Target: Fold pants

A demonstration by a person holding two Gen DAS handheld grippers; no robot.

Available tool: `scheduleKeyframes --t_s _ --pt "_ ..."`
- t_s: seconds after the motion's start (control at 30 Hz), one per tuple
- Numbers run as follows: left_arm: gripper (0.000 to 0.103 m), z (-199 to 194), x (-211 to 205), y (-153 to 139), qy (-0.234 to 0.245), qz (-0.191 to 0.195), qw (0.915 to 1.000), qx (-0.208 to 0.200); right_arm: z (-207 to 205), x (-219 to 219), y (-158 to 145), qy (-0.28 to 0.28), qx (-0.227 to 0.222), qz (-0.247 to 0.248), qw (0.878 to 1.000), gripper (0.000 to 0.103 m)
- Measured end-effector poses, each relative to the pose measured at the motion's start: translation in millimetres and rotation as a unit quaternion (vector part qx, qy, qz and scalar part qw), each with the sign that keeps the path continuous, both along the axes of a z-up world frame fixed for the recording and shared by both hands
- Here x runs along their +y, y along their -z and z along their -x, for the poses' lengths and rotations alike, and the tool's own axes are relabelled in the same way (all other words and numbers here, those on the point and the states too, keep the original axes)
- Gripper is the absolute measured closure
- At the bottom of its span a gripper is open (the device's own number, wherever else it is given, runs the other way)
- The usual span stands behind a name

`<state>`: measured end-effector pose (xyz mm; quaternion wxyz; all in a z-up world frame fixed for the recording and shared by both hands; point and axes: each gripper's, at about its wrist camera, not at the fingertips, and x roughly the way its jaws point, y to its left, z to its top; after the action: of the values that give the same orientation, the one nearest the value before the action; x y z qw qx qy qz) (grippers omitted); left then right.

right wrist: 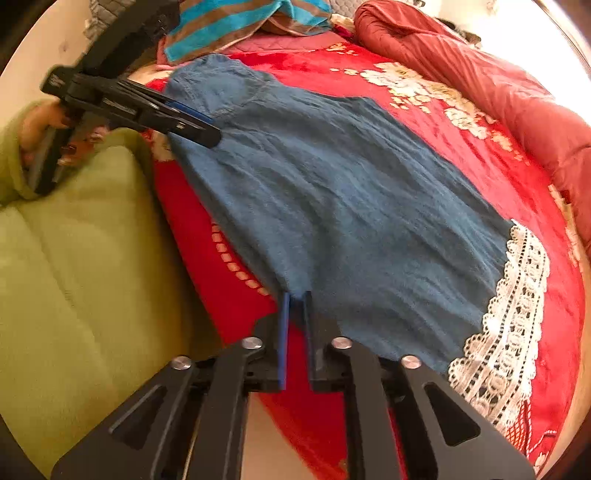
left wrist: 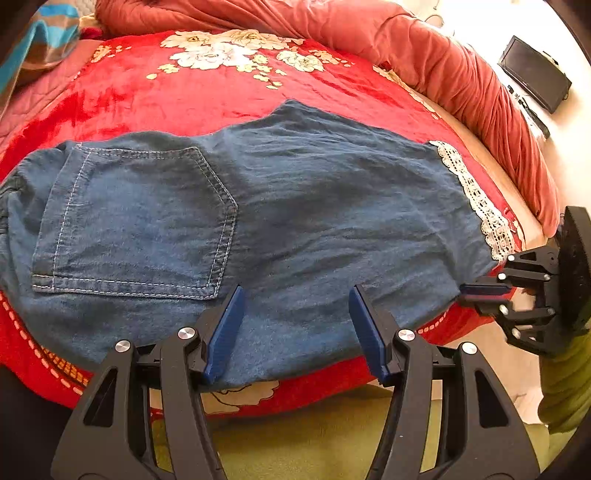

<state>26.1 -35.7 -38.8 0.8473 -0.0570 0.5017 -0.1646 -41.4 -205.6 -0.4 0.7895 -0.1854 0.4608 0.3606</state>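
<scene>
Blue denim pants (left wrist: pixel 295 206) lie flat on a red floral blanket, back pocket (left wrist: pixel 136 221) at the left, white lace hem (left wrist: pixel 476 199) at the right. My left gripper (left wrist: pixel 295 306) is open, its blue fingers over the near edge of the pants. My right gripper (right wrist: pixel 295 299) is nearly shut on the near edge of the pants (right wrist: pixel 351 206) by the lace hem (right wrist: pixel 509 306). The right gripper also shows in the left wrist view (left wrist: pixel 476 291). The left gripper shows in the right wrist view (right wrist: pixel 199 125), at the pants' far end.
The red blanket (left wrist: pixel 184 99) covers the bed. A rolled salmon quilt (left wrist: pixel 461 74) lies along the far side. A striped teal cloth (right wrist: pixel 229 26) sits at the far corner. Green padded clothing (right wrist: pixel 74 258) is close to the bed edge. A black device (left wrist: pixel 535 74) stands far right.
</scene>
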Motion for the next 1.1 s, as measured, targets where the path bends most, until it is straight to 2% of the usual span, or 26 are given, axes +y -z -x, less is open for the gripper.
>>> scheduleKeyframes --t_s 0.07,0.13,0.17,0.27,0.33,0.37,0.43,0.5,0.63,0.7,0.77,0.83,0.87,0.93,1.1 --pt "0.052 4.2 -2.9 -8.6 0.003 -0.009 0.9998 -0.020 0.2 -5.2 -12.9 0.008 -0.017 -0.020 1.000 0.081" --pt "0.050 7.9 -8.8 -17.6 0.013 -0.017 0.9989 -0.041 -6.7 -13.4 -26.2 0.040 -0.033 -0.047 0.998 0.080" --pt "0.049 9.0 -12.9 -20.4 0.019 -0.025 0.9984 -0.048 -11.9 -17.5 -30.4 0.061 -0.037 -0.059 0.996 0.073" --pt "0.047 7.7 -18.1 -12.1 0.020 -0.054 0.9976 -0.039 -33.1 -28.9 -30.7 0.130 -0.032 -0.069 0.989 0.069" --pt "0.047 6.8 -17.6 -4.4 0.019 -0.069 0.9971 -0.024 -44.9 -36.5 -19.7 0.169 -0.015 -0.054 0.984 0.068" --pt "0.047 6.6 -16.2 -0.9 0.021 -0.071 0.9971 -0.018 -47.4 -38.4 -13.3 0.181 -0.007 -0.041 0.983 0.064" --pt "0.047 7.3 -13.5 0.8 0.020 -0.067 0.9975 -0.015 -54.5 -45.1 11.7 0.212 0.027 0.010 0.977 0.059" --pt "0.045 7.6 -12.7 1.3 0.022 -0.061 0.9978 -0.014 -52.4 -49.7 14.3 0.214 0.027 -0.010 0.976 0.059" --pt "0.045 12.1 -9.4 -3.4 0.015 -0.051 0.9983 -0.025 -48.8 -53.5 5.7 0.212 0.025 -0.020 0.977 0.059" --pt "0.045 16.5 -7.3 -11.7 0.008 -0.048 0.9979 -0.042 -49.3 -63.2 -6.9 0.219 0.019 -0.056 0.974 0.059" --pt "0.045 19.3 1.1 -21.8 -0.006 -0.038 0.9976 -0.057 -50.6 -74.1 -20.4 0.237 0.007 -0.085 0.968 0.059" --pt "0.042 18.4 5.7 -28.7 -0.016 -0.035 0.9970 -0.066 -58.4 -92.3 -33.6 0.272 -0.010 -0.107 0.956 0.058" --pt "0.042 16.8 8.5 -33.3 -0.021 -0.036 0.9965 -0.072 -60.5 -98.8 -36.4 0.282 -0.013 -0.112 0.953 0.054" --pt "0.040 11.6 11.7 -40.3 -0.029 -0.039 0.9957 -0.079 -73.3 -116.5 -43.5 0.312 -0.024 -0.121 0.942 0.053" --pt "0.038 -4.9 10.6 -52.8 -0.034 -0.043 0.9948 -0.086 -110.0 -146.5 -46.4 0.343 -0.024 -0.144 0.928 0.053"
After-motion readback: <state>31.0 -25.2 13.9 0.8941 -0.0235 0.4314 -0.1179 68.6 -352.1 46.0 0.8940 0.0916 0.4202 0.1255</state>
